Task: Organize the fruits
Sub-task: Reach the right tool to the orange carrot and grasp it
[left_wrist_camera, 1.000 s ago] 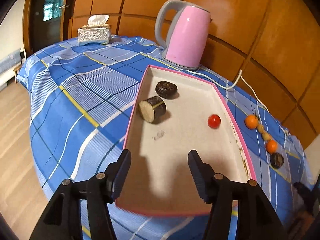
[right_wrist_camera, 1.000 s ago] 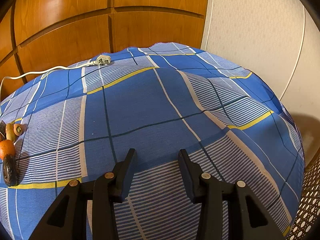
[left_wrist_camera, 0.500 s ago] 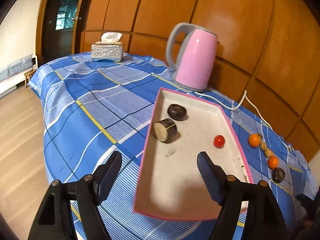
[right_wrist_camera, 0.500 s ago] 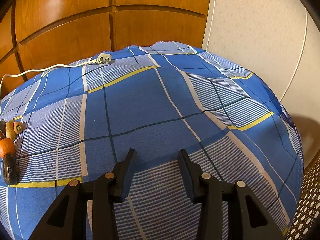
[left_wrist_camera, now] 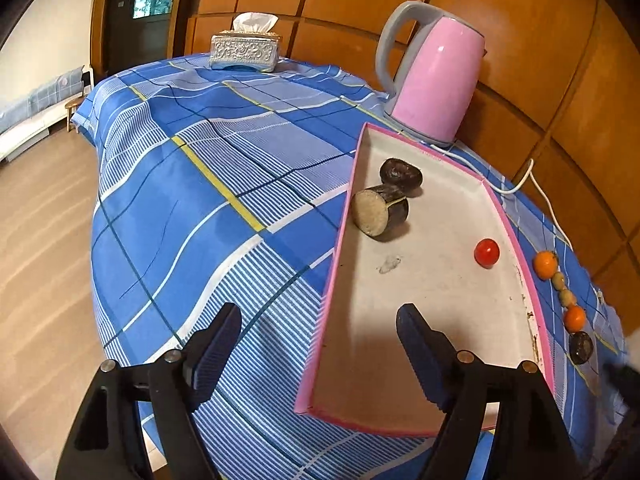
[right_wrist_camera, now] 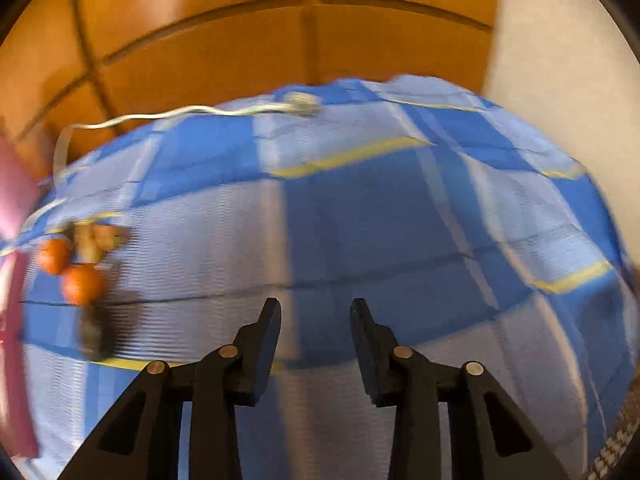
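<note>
We see the tray [left_wrist_camera: 436,312] holding a tomato [left_wrist_camera: 487,253] and two dark pieces [left_wrist_camera: 380,213]; oranges [left_wrist_camera: 545,264] lie just outside it; our left tongs [left_wrist_camera: 319,332] and right tongs [right_wrist_camera: 315,322] gape wide, gripping nothing.

Open cloth left of tray; clutter along its right edge

Bare desk [left_wrist_camera: 192,184] wide open left of pink tray [left_wrist_camera: 334,264]. Kettle [left_wrist_camera: 434,84] blocking tray's far end, cord [left_wrist_camera: 548,204] trailing behind. Row of small fruits [left_wrist_camera: 566,296] crowding the strip just right of tray. Tissue box [left_wrist_camera: 245,51] far back, well apart.
</note>
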### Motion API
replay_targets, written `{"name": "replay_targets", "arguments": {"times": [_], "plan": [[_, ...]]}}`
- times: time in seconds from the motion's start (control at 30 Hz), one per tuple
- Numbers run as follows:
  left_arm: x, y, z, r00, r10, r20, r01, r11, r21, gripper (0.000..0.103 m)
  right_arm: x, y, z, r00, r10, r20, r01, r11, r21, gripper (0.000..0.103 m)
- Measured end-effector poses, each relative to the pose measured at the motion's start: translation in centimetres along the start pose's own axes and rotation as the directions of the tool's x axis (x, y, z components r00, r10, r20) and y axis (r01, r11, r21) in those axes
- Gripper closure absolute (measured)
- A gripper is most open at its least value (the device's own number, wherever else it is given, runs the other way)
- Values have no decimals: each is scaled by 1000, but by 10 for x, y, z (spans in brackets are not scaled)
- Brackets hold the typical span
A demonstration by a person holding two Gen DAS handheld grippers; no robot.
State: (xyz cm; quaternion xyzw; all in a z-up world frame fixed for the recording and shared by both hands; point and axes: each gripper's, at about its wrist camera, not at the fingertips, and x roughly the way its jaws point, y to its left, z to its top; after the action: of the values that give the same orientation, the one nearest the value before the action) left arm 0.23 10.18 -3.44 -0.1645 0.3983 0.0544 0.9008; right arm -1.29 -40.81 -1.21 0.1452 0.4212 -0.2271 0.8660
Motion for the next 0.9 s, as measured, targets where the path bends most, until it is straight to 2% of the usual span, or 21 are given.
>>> {"name": "replay_targets", "arguments": {"times": [0.07, 0.17, 0.23, 0.3, 0.4, 0.53, 0.63, 0.77, 0.9], "plan": [[0, -1, 0, 1000, -2, -1, 2, 1000, 3, 22, -2, 18, 11, 997, 82, 1, -82, 995, -63, 67], [0, -3, -1, 1000, -3, 0, 3, 1000, 10, 22, -3, 58, 31, 980, 199, -14, -198, 960, -198, 71], [0, -4, -1, 1000, -5, 1, 5, 1000, 15, 22, 0, 84, 42, 967, 251, -48, -254, 927, -277, 71], [0, -5, -1, 1000, -8, -1, 8, 1000, 19, 22, 9, 108, 52, 961, 263, -87, -277, 895, -349, 71], [2, -4, -2, 1000, -8, -8, 8, 1000, 18, 21, 24, 136, 59, 957, 248, -148, -288, 846, -449, 74], [4, -2, -2, 1000, -1, -15, 1, 1000, 16, 21, 49, 157, 61, 965, 160, -207, -250, 795, -553, 75], [6, -2, -2, 1000, 3, -19, -2, 1000, 14, 20, 66, 166, 62, 961, 114, -251, -247, 760, -601, 74], [9, -2, -2, 1000, 8, -28, -7, 1000, 18, 20, 76, 171, 64, 956, 100, -276, -261, 725, -638, 74], [10, -2, -1, 999, 8, -34, -8, 1000, 16, 20, 88, 176, 62, 950, 90, -299, -270, 719, -640, 76]]}}
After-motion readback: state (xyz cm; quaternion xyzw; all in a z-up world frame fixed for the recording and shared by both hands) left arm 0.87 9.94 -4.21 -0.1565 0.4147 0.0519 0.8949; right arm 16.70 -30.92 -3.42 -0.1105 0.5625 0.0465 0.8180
